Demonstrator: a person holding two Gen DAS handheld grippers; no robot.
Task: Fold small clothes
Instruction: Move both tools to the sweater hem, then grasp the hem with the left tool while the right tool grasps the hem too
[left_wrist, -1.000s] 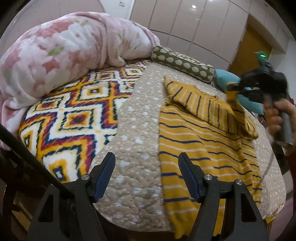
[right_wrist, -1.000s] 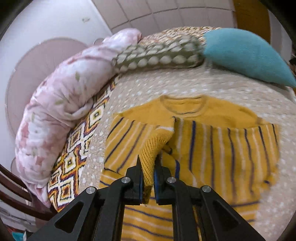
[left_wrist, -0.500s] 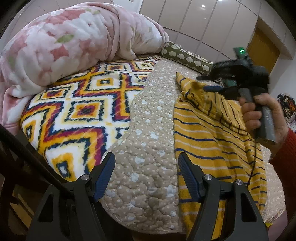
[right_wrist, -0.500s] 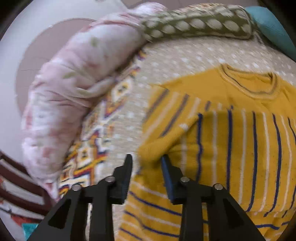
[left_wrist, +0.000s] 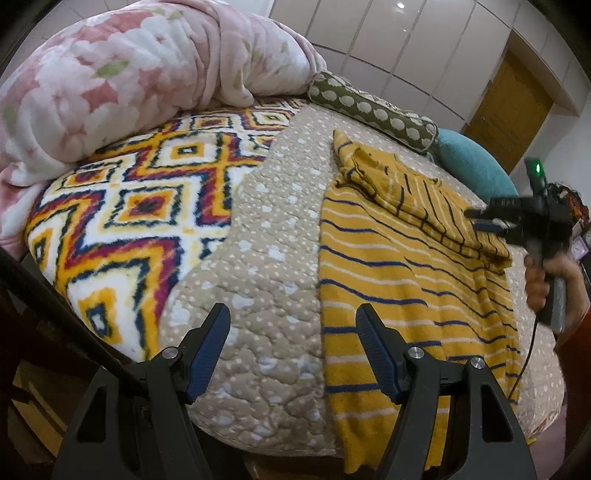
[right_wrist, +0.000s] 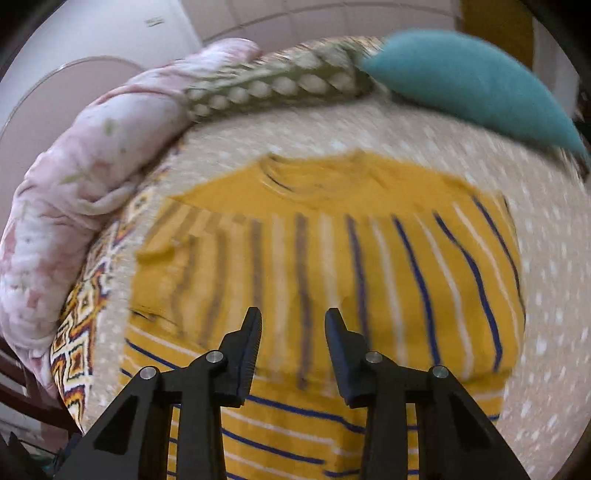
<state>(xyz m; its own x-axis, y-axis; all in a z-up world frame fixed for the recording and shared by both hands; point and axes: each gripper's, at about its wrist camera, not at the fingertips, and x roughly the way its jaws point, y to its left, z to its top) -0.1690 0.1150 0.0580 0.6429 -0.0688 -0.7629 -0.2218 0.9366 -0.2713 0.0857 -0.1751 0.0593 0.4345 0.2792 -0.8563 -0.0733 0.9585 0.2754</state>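
Two pillows: bolster (left_wrist: 373, 110), teal cushion (left_wrist: 476, 166) behind sweater (left_wrist: 399, 266)
Left gripper (left_wrist: 291, 343): wide open, empty
Right gripper (right_wrist: 293, 343): parted, empty, above sweater

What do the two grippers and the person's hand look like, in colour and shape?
Both the left gripper and the right gripper are black, with angular fingers, ribbed blue pads and silver bolts. The right gripper carries a green light and a thin cable. The hand is bare, with a red sleeve.

Black left gripper (left_wrist: 291, 347) with blue pads, silver screws, right gripper (right_wrist: 291, 349) black, red sleeve
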